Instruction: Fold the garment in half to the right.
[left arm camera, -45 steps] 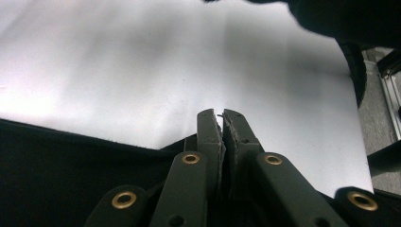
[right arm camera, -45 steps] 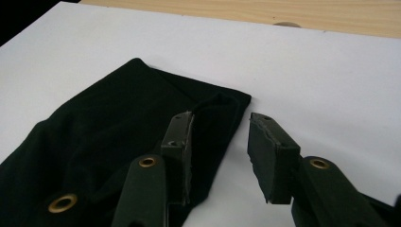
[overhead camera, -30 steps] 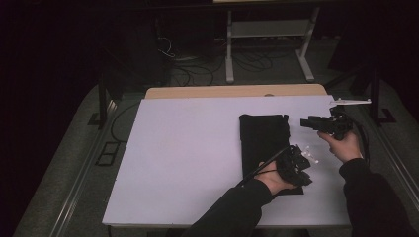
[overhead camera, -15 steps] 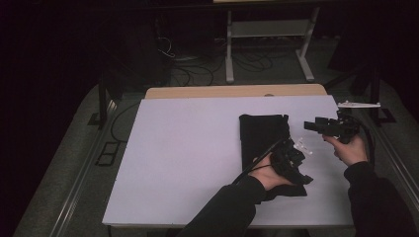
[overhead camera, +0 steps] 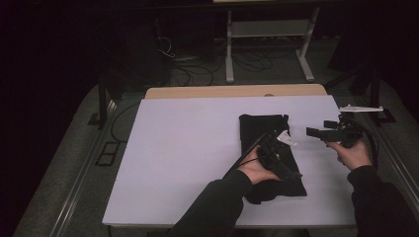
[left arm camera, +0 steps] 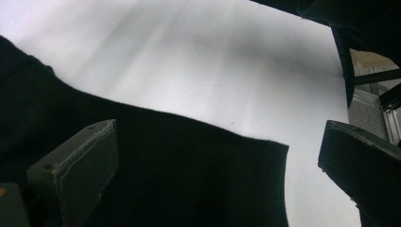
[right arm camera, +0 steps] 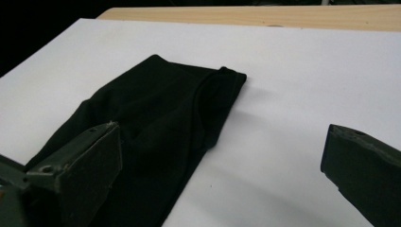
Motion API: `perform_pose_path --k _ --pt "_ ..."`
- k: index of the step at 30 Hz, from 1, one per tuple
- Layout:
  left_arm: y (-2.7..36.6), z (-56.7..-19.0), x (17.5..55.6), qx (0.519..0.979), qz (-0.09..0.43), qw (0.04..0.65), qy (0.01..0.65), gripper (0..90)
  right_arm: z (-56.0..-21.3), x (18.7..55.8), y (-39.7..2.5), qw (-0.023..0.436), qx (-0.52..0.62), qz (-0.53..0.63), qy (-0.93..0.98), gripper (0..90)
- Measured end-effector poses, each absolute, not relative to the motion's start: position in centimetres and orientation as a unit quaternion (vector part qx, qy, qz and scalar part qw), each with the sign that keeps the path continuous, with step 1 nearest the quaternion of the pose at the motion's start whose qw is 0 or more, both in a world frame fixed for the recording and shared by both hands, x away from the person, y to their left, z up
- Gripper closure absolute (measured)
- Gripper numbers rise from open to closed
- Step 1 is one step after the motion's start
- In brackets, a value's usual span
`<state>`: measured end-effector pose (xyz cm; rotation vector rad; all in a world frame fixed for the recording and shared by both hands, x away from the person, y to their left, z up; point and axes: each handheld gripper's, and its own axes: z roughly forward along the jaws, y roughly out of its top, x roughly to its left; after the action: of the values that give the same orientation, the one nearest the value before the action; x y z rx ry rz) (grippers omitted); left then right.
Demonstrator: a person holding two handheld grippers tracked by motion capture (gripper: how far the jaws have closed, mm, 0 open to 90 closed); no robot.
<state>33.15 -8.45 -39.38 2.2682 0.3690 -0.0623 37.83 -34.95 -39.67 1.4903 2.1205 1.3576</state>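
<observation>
Folded black cloth [overhead camera: 269,148] right of centre — wide bare white table [overhead camera: 188,148] left; left gripper [overhead camera: 279,158] and right gripper [overhead camera: 326,132] both gape apart.

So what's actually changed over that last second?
The left gripper slid a bit further up along the folded black cloth, and the right gripper drew slightly away from it, off to the side. Both have open jaws and hold nothing. The cloth stayed put on the white table.

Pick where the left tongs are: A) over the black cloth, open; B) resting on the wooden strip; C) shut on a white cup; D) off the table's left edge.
A: the left tongs sit over the black cloth, jaws wide apart in the left gripper view.
</observation>
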Motion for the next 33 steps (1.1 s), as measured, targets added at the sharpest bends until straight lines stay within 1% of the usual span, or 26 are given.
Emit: perform_pose_path --k 33 --pt "-0.2 -37.6 34.1 0.879 0.021 0.435 0.192 0.0 -38.8 34.0 -35.2 0.127 0.488 0.463 0.729 0.0"
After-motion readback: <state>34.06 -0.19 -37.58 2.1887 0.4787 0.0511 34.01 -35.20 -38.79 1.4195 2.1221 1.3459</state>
